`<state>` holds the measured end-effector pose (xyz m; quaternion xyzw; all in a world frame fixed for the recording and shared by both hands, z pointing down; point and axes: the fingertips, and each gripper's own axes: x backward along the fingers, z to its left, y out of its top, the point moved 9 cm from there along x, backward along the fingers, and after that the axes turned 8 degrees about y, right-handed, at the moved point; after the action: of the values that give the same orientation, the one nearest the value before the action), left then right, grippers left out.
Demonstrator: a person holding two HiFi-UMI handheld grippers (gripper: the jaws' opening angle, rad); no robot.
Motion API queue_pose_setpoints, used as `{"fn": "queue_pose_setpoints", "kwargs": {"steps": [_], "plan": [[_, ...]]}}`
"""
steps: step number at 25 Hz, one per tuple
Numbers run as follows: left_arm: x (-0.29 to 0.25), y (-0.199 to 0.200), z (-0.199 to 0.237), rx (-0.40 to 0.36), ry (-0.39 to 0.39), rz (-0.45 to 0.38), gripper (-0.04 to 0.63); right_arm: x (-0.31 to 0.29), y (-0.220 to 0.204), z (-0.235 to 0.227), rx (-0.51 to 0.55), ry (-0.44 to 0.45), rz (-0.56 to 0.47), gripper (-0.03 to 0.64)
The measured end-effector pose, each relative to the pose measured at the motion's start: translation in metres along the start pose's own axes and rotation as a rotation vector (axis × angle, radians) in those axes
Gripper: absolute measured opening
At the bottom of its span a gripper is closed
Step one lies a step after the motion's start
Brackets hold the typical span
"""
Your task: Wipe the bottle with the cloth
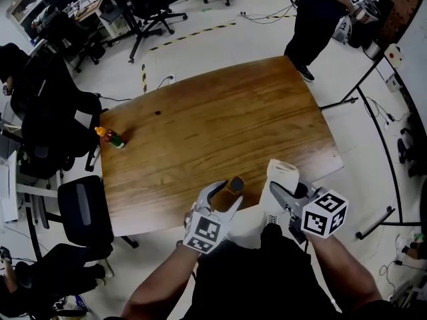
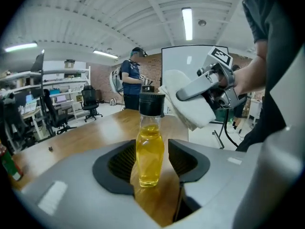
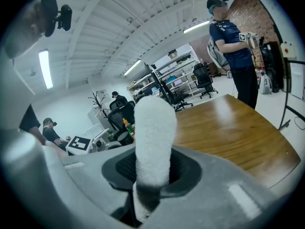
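Tabletop [image 1: 220, 112] stretches wide beyond bottle [image 1: 233, 185] at its near edge.

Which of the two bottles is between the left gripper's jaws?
The yellow bottle with the black cap; the small red bottle is far off at the table's left edge.

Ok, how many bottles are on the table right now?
2. The yellow-liquid bottle stands by the near edge of the table, between the jaws of the left gripper. A small red bottle is at the table's left edge. None seem hidden.
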<state>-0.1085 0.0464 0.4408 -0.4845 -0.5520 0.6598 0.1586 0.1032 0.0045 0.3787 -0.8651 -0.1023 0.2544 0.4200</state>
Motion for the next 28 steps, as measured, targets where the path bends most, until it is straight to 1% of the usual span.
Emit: {"fn": "queue_pose_setpoints", "kwargs": {"steps": [1,3,7,10,12,14,15,17,20,21,22,24,26,28], "plan": [[0.001,0.001,0.003,-0.019,-0.022,-0.006,0.237,0.001,0.000,0.000,0.000,-0.001,-0.003,0.075],[0.005,0.004,0.012,-0.029,-0.064,-0.015,0.276,0.002,-0.001,0.000,-0.002,-0.005,-0.010,0.075],[0.013,0.013,0.029,-0.015,-0.136,-0.055,0.276,0.005,-0.003,0.003,-0.008,-0.014,-0.023,0.075],[0.018,0.028,0.039,-0.046,-0.203,-0.113,0.276,0.008,-0.003,0.005,0.000,-0.013,-0.026,0.075],[0.017,0.038,0.043,-0.078,-0.278,-0.138,0.275,0.011,-0.005,0.004,0.004,-0.014,-0.030,0.075],[0.013,0.044,0.044,-0.124,-0.365,-0.135,0.275,0.013,-0.007,0.004,0.002,-0.018,-0.034,0.075],[0.010,0.045,0.044,-0.149,-0.394,-0.126,0.273,0.015,-0.007,0.004,0.002,-0.021,-0.035,0.075],[0.002,0.048,0.045,-0.185,-0.421,-0.112,0.264,0.018,-0.006,0.005,0.003,-0.026,-0.033,0.075],[-0.007,0.052,0.046,-0.209,-0.461,-0.097,0.252,0.024,-0.006,0.004,0.005,-0.032,-0.028,0.075],[-0.009,0.053,0.046,-0.219,-0.472,-0.092,0.230,0.026,-0.006,0.003,0.005,-0.035,-0.027,0.075],[-0.010,0.054,0.045,-0.227,-0.476,-0.090,0.186,0.028,-0.007,0.003,0.003,-0.037,-0.028,0.075],[-0.012,0.056,0.044,-0.227,-0.465,-0.089,0.183,0.030,-0.008,0.000,-0.001,-0.041,-0.029,0.075],[-0.013,0.058,0.041,-0.213,-0.428,-0.086,0.181,0.031,-0.009,-0.001,-0.006,-0.043,-0.029,0.075],[-0.013,0.058,0.036,-0.182,-0.353,-0.077,0.181,0.029,-0.011,-0.002,-0.013,-0.042,-0.029,0.075]]}}
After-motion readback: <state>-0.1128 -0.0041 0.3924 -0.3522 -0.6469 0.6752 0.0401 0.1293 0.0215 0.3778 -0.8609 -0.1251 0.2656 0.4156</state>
